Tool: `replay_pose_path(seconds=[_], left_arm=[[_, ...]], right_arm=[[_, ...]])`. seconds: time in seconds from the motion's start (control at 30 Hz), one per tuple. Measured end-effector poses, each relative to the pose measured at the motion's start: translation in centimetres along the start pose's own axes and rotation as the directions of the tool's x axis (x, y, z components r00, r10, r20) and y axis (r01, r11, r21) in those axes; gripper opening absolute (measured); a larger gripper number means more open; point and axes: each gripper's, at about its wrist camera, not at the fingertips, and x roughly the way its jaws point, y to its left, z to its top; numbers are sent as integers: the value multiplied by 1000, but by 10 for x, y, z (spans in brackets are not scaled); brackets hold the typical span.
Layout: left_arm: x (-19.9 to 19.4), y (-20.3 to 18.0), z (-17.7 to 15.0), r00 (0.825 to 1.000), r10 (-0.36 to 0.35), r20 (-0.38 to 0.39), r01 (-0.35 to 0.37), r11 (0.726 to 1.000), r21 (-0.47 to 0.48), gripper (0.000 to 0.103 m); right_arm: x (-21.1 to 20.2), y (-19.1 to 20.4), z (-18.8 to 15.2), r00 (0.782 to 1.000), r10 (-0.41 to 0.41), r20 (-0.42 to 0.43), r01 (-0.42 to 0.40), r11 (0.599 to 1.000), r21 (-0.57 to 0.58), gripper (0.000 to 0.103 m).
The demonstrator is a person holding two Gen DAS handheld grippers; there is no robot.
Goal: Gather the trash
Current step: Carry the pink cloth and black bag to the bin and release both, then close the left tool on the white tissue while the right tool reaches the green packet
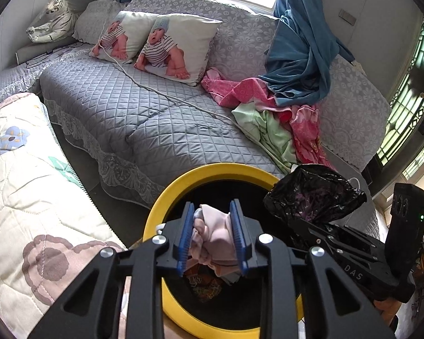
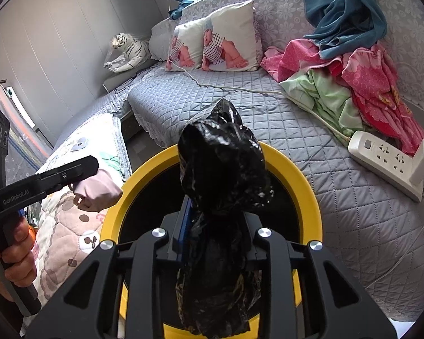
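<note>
A yellow-rimmed bin (image 1: 212, 169) with a dark inside stands below both grippers; it also shows in the right wrist view (image 2: 305, 186). My left gripper (image 1: 213, 237) is shut on a crumpled pale pink wad (image 1: 212, 234) and holds it over the bin's opening. In the right wrist view the left gripper (image 2: 79, 172) holds that pink wad (image 2: 96, 190) at the bin's left rim. My right gripper (image 2: 220, 226) is shut on a crumpled black plastic bag (image 2: 223, 163) above the bin. The bag (image 1: 313, 195) shows at the bin's right rim in the left wrist view. Some patterned trash (image 1: 205, 285) lies inside the bin.
A grey quilted sofa (image 1: 132, 118) lies behind the bin, with two baby-print pillows (image 1: 166, 45), pink and green cloths (image 1: 268, 118), a blue curtain (image 1: 299, 56) and a white cable (image 1: 155, 90). A white power strip (image 2: 387, 161) lies on the sofa at right. A floral quilt (image 1: 19, 183) is at left.
</note>
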Motion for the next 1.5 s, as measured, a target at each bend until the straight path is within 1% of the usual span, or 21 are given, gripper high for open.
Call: replay_pose_path(seconds=[0.07, 0.13, 0.23, 0.4, 0.43, 0.5, 0.57, 0.63, 0.67, 0.7, 0.8, 0.97, 1.0, 1.13, 1.27, 1.4, 1.5], left_arm=[[-1, 3, 0, 1000, -3, 3, 3, 1000, -16, 25], [0, 5, 1, 1000, -8, 2, 8, 999, -35, 27], [-3, 12, 1, 1000, 0, 10, 1, 998, -63, 31], [-11, 26, 3, 999, 20, 31, -16, 994, -111, 45], [-13, 30, 3, 999, 28, 35, -23, 992, -122, 46], [-18, 36, 3, 998, 42, 47, -35, 989, -142, 53], [-23, 43, 3, 996, 63, 59, -53, 986, -155, 55], [-30, 51, 4, 994, 85, 76, -71, 983, -172, 62], [-33, 55, 4, 992, 97, 85, -80, 980, -184, 67], [-37, 58, 4, 990, 104, 92, -85, 978, -192, 68], [-48, 69, 3, 985, 129, 110, -106, 975, -195, 69], [-71, 91, 3, 977, 160, 144, -125, 967, -222, 73], [-78, 96, 2, 973, 171, 154, -134, 965, -225, 74], [-103, 120, 0, 959, 213, 187, -164, 955, -247, 74], [-133, 150, -2, 940, 264, 216, -194, 935, -296, 74], [-166, 180, -10, 915, 328, 237, -241, 912, -333, 74], [-195, 206, -18, 890, 382, 249, -279, 888, -365, 74]], right_arm=[[0, -1, 0, 1000, 0, 2, 0, 1000, 6, 31], [-1, -2, 0, 1000, 3, 7, -3, 1000, 15, 42], [-4, -3, 1, 1000, -7, 18, 7, 1000, 20, 45], [-8, -8, 3, 999, -18, 34, 16, 999, 44, 55], [-9, -9, 3, 999, -22, 35, 20, 999, 47, 56], [-9, -10, 4, 999, -22, 35, 20, 999, 48, 58], [-9, -10, 5, 999, -21, 34, 19, 998, 52, 61], [-9, -10, 6, 999, -17, 33, 15, 998, 57, 65], [-9, -9, 7, 1000, -12, 29, 10, 998, 60, 67], [-9, -8, 8, 1000, -6, 24, 4, 998, 61, 69], [-9, -3, 10, 1000, 7, 7, -7, 998, 56, 70], [-8, 8, 11, 1000, 11, -14, -11, 999, 42, 72], [-7, 10, 12, 1000, 15, -21, -14, 999, 43, 74], [-7, 21, 14, 1000, 7, -31, -6, 1000, 29, 74], [-7, 38, 15, 1000, 13, -27, -14, 1000, -2, 74], [-6, 66, 16, 999, 40, -27, -41, 998, -55, 74], [-3, 92, 18, 997, 71, -27, -73, 991, -108, 74]])
